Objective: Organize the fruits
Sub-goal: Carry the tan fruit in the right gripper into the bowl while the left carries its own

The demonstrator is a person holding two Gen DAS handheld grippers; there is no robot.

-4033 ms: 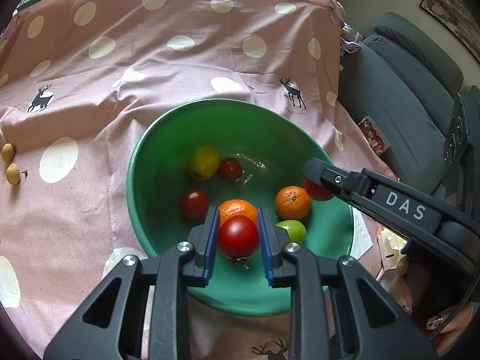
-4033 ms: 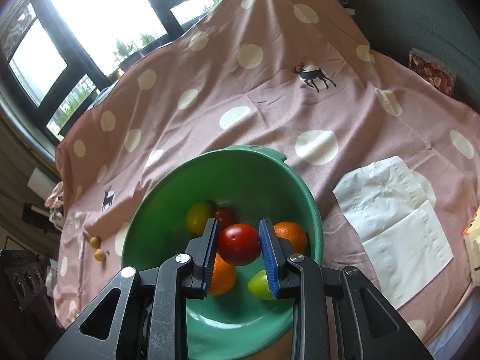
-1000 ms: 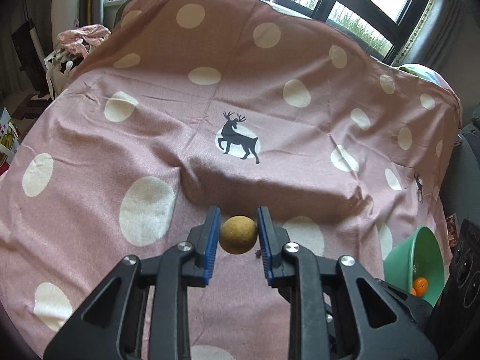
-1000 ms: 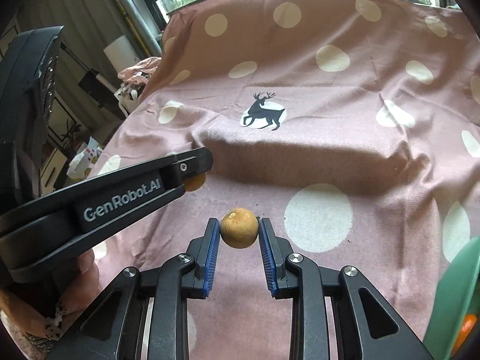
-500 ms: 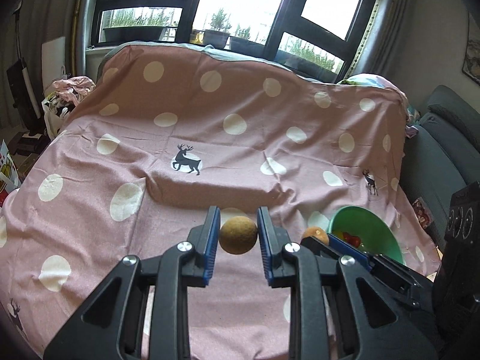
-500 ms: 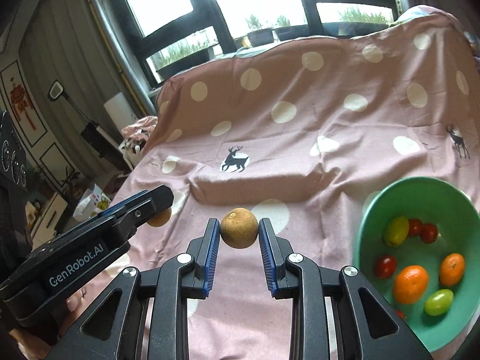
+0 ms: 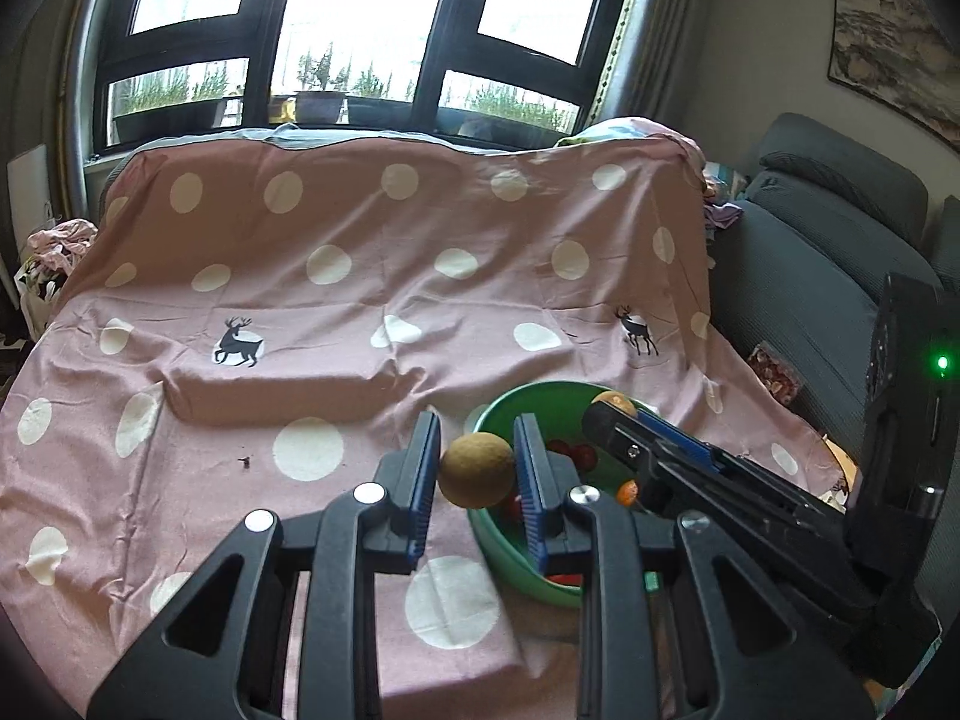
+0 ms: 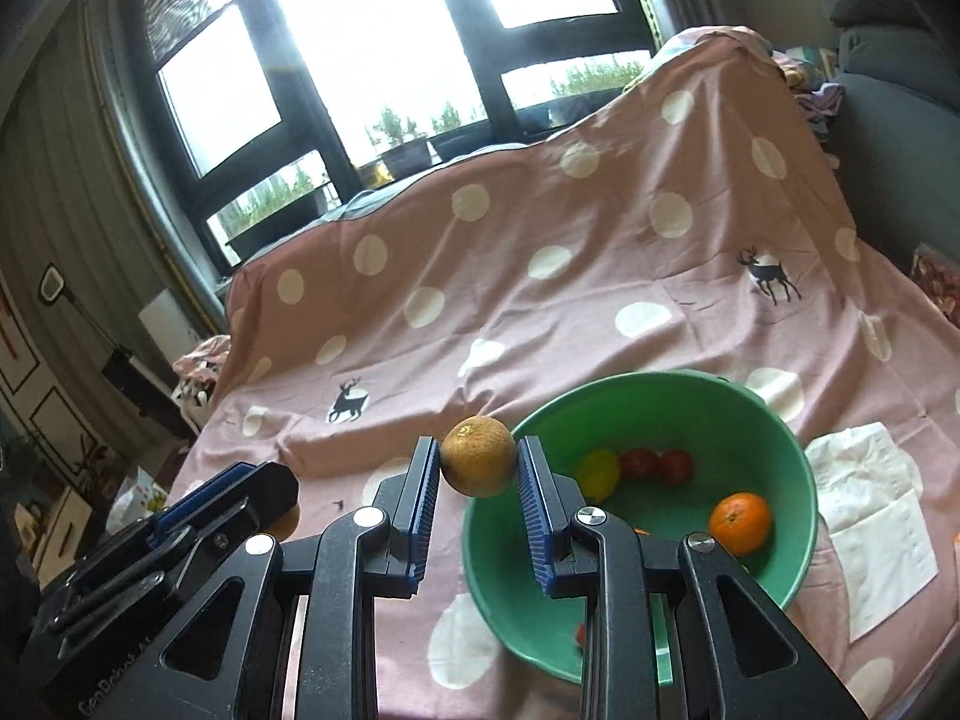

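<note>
1. My left gripper (image 7: 476,468) has its fingers pinching a small brown round fruit (image 7: 477,469), held in the air just near and left of the green bowl (image 7: 498,414).
2. My right gripper (image 8: 478,467) likewise pinches a brownish-yellow round fruit (image 8: 479,464), hanging above the bowl's (image 8: 798,468) near-left rim.
3. Both fruits, I judge, belong in the bowl with the rest: an orange (image 8: 740,515), a yellow fruit (image 8: 598,474) and red tomatoes (image 8: 657,465) already lie there.
4. To do it well, I should bring each fruit over the bowl's middle, lower it close to the bottom, then spread the fingers gently so nothing bounces out or bruises the tomatoes.
5. My two grippers are close together; I would release one at a time to avoid knocking them.
6. The bowl sits on a pink cloth (image 7: 360,300) with white dots and deer prints; a white paper napkin (image 8: 870,516) lies right of it.
7. Beyond stand large dark-framed windows (image 7: 354,30); a grey sofa (image 7: 810,252) is at right.
</note>
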